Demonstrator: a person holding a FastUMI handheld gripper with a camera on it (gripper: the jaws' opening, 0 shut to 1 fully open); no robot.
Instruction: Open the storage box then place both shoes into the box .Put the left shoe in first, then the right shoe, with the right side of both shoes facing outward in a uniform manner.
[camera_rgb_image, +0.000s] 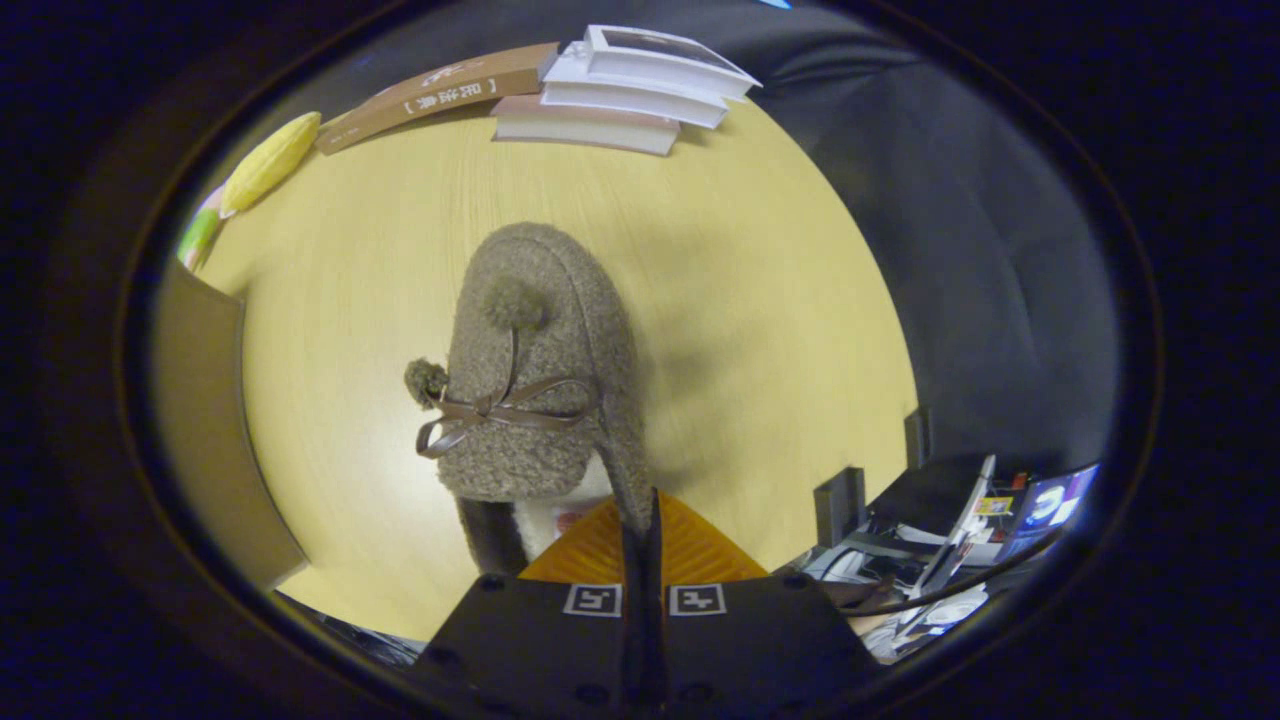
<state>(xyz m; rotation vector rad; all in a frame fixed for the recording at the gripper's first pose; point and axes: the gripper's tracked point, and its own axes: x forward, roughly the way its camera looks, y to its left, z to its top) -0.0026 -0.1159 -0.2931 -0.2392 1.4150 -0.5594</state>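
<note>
A fuzzy brown shoe (540, 370) with two pom-poms and a brown ribbon bow hangs just ahead of my fingers, toe pointing away, lifted above the yellow table (750, 300). My gripper (640, 525) is shut on the shoe's right collar edge, with the thin fuzzy rim pinched between the two fingers (585, 550). The pale lining of the shoe's opening shows just left of the pinch. A brown panel (205, 420) stands off to the left of the shoe; I cannot tell whether it belongs to the storage box.
A stack of books (620, 95) and a brown book (440, 95) lie at the table's far edge. Beside them, further left, lies a yellow corn-shaped object (270, 160). To the right of the fingers, off the table, sits clutter with cables and a screen (1040, 505).
</note>
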